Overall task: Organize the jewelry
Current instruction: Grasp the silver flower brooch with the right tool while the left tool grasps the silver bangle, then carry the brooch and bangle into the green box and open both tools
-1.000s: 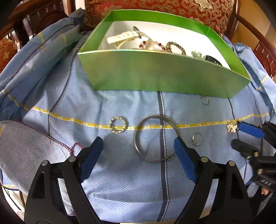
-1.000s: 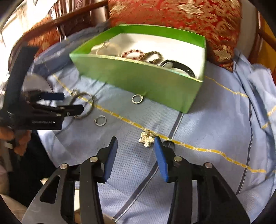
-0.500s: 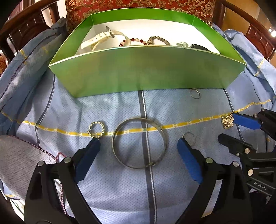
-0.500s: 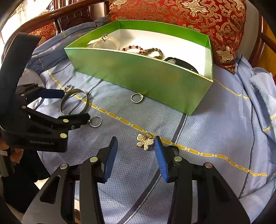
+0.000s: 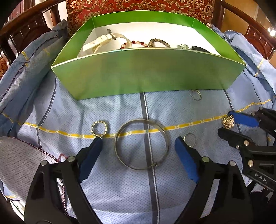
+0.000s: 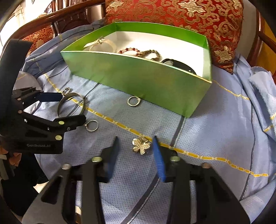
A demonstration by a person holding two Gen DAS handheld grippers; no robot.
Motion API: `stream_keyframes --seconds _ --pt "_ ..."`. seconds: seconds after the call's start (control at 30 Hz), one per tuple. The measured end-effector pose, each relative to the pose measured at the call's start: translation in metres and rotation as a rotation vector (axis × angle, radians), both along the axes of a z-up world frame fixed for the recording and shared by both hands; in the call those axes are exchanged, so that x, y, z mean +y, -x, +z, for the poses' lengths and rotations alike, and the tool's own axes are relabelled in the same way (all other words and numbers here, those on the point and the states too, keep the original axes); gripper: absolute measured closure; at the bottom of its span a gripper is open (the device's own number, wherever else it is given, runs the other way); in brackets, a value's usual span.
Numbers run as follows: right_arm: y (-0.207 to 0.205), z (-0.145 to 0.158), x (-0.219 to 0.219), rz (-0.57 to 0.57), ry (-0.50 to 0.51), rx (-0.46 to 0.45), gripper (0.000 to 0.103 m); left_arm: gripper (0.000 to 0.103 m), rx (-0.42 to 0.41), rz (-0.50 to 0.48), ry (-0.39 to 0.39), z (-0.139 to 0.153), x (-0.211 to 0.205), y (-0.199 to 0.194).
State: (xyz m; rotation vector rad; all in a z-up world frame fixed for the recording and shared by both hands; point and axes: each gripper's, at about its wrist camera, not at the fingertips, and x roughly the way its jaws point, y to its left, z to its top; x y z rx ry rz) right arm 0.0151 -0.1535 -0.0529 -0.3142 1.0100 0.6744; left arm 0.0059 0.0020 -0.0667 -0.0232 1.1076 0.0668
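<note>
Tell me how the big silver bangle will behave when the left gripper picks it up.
The bangle looks like thin rigid metal, so probably stiff and light. Its smooth, shiny rim may slip between the open left gripper pads. Lying flat on soft cloth, it probably will not roll.

Looks like somebody's living room at home. There's a dark carved wooden chair frame [image 5: 32, 22] at the back with a red cushion covered in gold brocade swirls [image 6: 181, 15] propped against it, and a light blue cloth with yellow stripe lines [image 5: 120, 181] spread over the seat, nothing workshop-like about it.
</note>
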Motion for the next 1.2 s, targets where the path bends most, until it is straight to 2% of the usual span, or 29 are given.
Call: stream_keyframes --seconds 0.1,0.27,0.37,0.5,0.57,0.6,0.83,0.93,1.07,1.2 --pt "0.002 0.0 0.002 0.02 -0.006 0.007 0.08 0.042 -0.018 0.002 0.006 0.004 0.003 0.003" --pt "-0.001 0.004 -0.002 -0.006 -0.02 0.001 0.08 0.041 -0.018 0.001 0.007 0.005 0.005 0.003" --pt "-0.006 0.003 -0.007 -0.035 -0.018 0.012 0.08 0.033 -0.008 0.018 0.006 0.004 0.008 0.002" --pt "-0.005 0.001 -0.004 -0.033 0.001 0.009 0.08 0.032 -0.008 0.013 -0.004 0.003 0.008 0.003" --pt "-0.005 0.001 -0.003 -0.029 0.007 0.003 0.08 0.035 -0.008 0.013 0.0 0.003 0.009 0.004" --pt "-0.005 0.0 -0.002 -0.028 0.009 0.0 0.08 0.042 -0.012 0.01 0.005 0.004 0.01 0.004" --pt "-0.004 0.006 -0.004 -0.03 -0.01 -0.015 0.08 0.042 -0.029 0.031 0.032 0.009 0.015 0.007" --pt "-0.006 0.011 -0.009 -0.045 -0.043 -0.018 0.08 0.042 -0.044 0.033 0.029 0.013 0.017 0.008" --pt "-0.008 0.01 -0.01 -0.057 -0.029 -0.008 0.08 0.042 -0.056 0.027 0.018 0.018 0.015 0.011" --pt "-0.007 0.028 -0.013 -0.041 -0.084 -0.026 0.08 0.042 -0.137 0.011 0.028 0.044 0.016 0.016"
